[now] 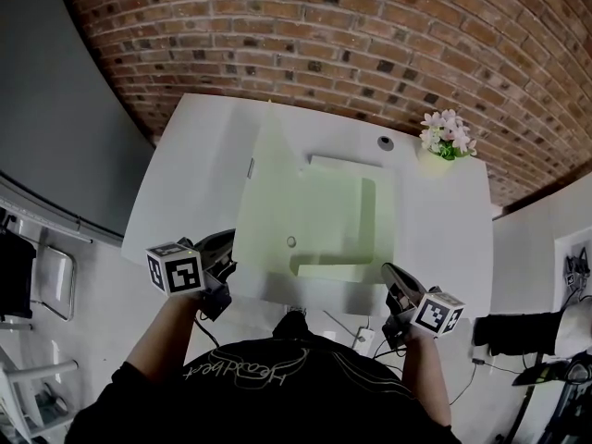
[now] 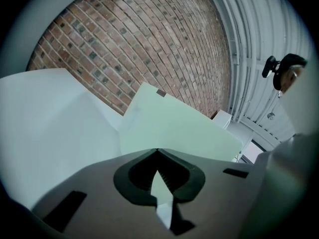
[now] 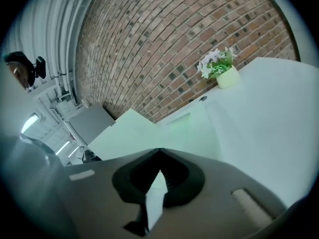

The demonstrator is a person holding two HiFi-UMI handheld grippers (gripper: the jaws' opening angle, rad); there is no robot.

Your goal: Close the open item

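Note:
A pale green box [image 1: 324, 234] lies open in the middle of the white table [image 1: 185, 183], its lid [image 1: 264, 188] raised along the left side. My left gripper [image 1: 220, 246] hovers at the box's near left corner, jaws shut with nothing in them. My right gripper [image 1: 395, 279] is at the near right corner, also shut and empty. In the left gripper view the lid [image 2: 179, 128] rises just beyond the gripper [image 2: 157, 151]. Past the gripper [image 3: 159, 150] in the right gripper view, the lid [image 3: 127, 133] and the box's inside [image 3: 192, 128] both show.
A small pot of pink flowers [image 1: 447, 137] stands at the table's far right corner, near a round cable hole [image 1: 385, 142]. A brick wall [image 1: 351, 35] runs behind the table. A chair [image 1: 42, 280] stands at the left and a power strip [image 1: 364, 340] lies on the floor.

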